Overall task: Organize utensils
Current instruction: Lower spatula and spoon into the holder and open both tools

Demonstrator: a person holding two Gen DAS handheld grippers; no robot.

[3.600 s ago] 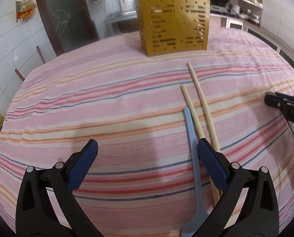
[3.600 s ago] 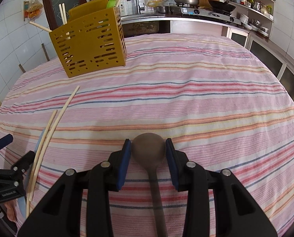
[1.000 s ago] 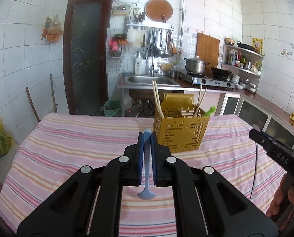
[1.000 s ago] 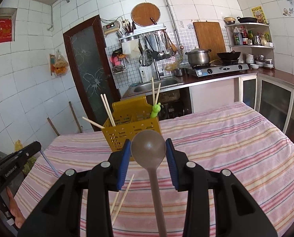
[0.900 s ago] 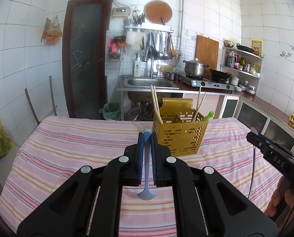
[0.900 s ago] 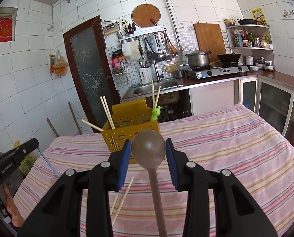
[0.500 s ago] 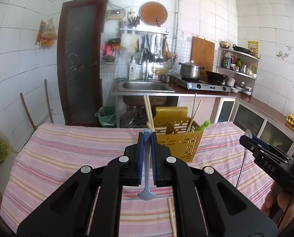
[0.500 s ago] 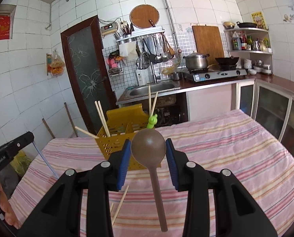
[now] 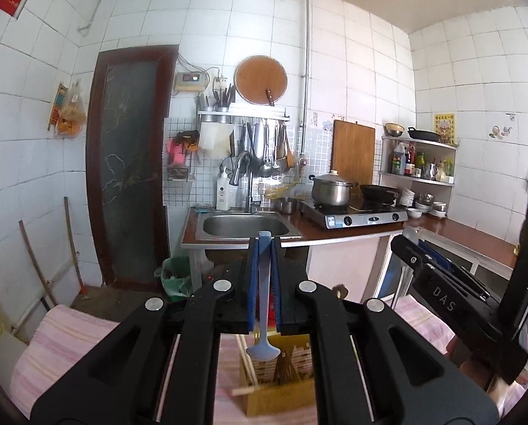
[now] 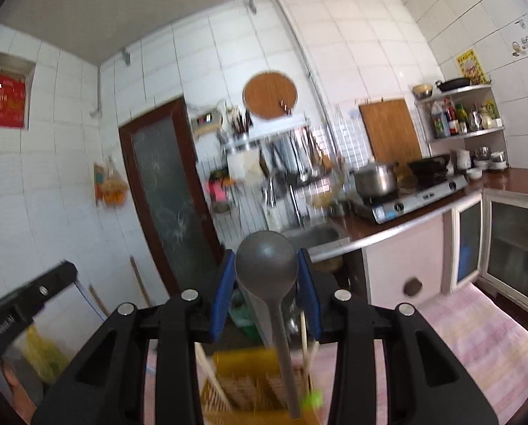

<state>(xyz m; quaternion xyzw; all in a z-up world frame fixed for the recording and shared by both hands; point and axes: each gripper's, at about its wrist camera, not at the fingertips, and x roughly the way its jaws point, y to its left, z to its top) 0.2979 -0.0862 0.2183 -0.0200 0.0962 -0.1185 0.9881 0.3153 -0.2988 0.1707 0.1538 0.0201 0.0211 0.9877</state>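
My left gripper (image 9: 263, 248) is shut on a light blue spoon (image 9: 263, 329). The spoon hangs bowl down, just above the yellow slotted utensil basket (image 9: 281, 379) on the striped table. My right gripper (image 10: 266, 265) is shut on the bowl of a grey-brown spoon (image 10: 267, 272). Its handle points down into the yellow basket (image 10: 250, 393), which holds chopsticks (image 10: 303, 336) and a green-tipped utensil (image 10: 312, 398). The right gripper also shows in the left wrist view (image 9: 437, 283), close on the right. The left gripper shows at the left edge of the right wrist view (image 10: 26, 304).
The pink striped tablecloth (image 9: 62, 336) shows at the lower left, and in the right wrist view (image 10: 483, 340) at the lower right. Behind the table stand a sink counter (image 9: 242, 226), a gas stove with a pot (image 9: 335, 187) and a dark door (image 9: 129, 163).
Both grippers have moved forward and over the yellow basket and tilted up. The grey-brown spoon's handle now dips into the basket. The right wrist view is blurred by motion.
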